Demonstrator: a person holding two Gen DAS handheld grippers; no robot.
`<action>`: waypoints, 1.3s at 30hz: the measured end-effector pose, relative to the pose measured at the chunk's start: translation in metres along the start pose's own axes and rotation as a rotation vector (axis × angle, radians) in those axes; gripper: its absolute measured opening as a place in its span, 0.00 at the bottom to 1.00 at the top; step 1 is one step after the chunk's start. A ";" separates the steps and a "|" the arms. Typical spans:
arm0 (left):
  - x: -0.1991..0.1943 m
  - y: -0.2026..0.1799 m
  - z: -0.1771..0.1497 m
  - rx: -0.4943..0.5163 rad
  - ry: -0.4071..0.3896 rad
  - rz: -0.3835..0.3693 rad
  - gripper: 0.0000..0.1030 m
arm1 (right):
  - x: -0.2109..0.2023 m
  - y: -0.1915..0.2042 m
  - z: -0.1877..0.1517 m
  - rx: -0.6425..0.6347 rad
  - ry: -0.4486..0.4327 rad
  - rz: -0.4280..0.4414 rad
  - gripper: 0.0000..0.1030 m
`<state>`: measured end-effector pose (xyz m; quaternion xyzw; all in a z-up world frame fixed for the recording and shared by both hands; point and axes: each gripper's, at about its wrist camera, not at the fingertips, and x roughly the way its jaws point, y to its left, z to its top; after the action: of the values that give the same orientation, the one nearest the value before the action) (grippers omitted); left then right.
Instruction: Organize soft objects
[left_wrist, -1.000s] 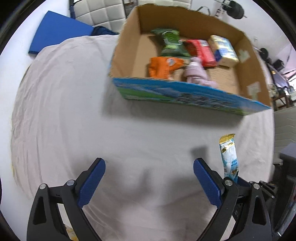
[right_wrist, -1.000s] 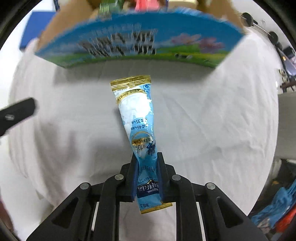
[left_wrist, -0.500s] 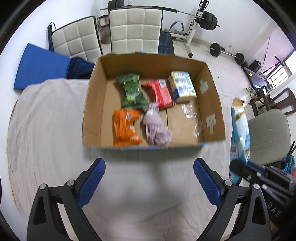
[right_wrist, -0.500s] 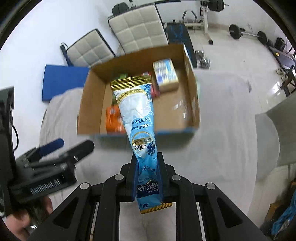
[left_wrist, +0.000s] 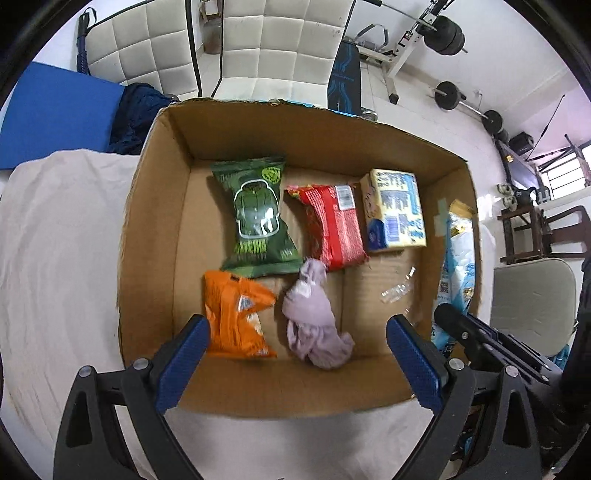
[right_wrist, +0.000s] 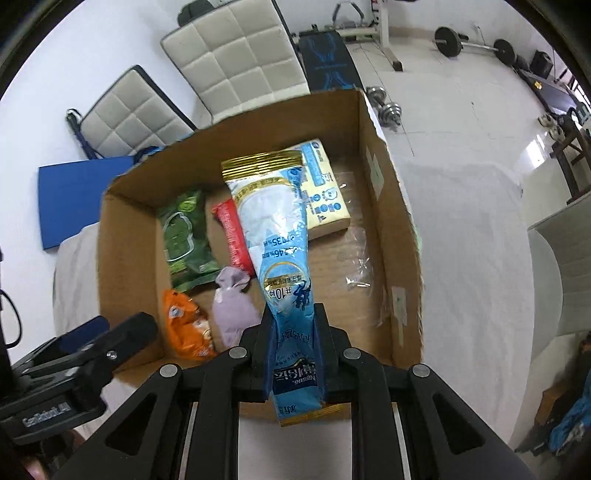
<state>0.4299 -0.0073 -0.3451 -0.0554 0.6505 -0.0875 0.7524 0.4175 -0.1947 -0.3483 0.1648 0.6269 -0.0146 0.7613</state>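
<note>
Right hand-held gripper (right_wrist: 291, 325) clenched on a glossy blue-and-white foil pouch (right_wrist: 275, 236), its crimped gold end toward 12 o'clock above the open corrugated cardboard box (left_wrist: 147, 229). Left hand-held gripper (left_wrist: 295, 354) released, ribbed blue pads (left_wrist: 181, 365) spread wide and holding nothing. Inside the box: crinkled green packet (left_wrist: 255, 218), red packet (left_wrist: 332, 225), orange packet (left_wrist: 236, 317), rectangular yellow pack (left_wrist: 393, 210), bunched lilac cloth (left_wrist: 314, 321). Wrinkled white sheet (left_wrist: 55, 258) covered the tabletop.

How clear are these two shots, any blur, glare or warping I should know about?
Left wrist view: strong fisheye bending with dark corners; the orange packet and lilac cloth are slightly smeared; pale window glare at the right edge. Right wrist view: same warping; the blue sachet is sharp, the cardboard box rim softly blurred.
</note>
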 end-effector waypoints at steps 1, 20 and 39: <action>0.003 -0.001 0.002 0.006 0.003 0.008 0.95 | 0.009 0.000 0.004 -0.007 0.018 -0.004 0.19; 0.010 0.002 -0.005 0.065 -0.022 0.130 0.95 | 0.031 0.001 -0.016 -0.133 0.090 -0.118 0.93; -0.085 0.006 -0.057 0.035 -0.197 0.124 1.00 | -0.046 0.008 -0.061 -0.108 0.022 -0.085 0.97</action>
<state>0.3621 0.0180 -0.2724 -0.0100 0.5741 -0.0463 0.8174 0.3520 -0.1789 -0.3121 0.0969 0.6417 -0.0112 0.7607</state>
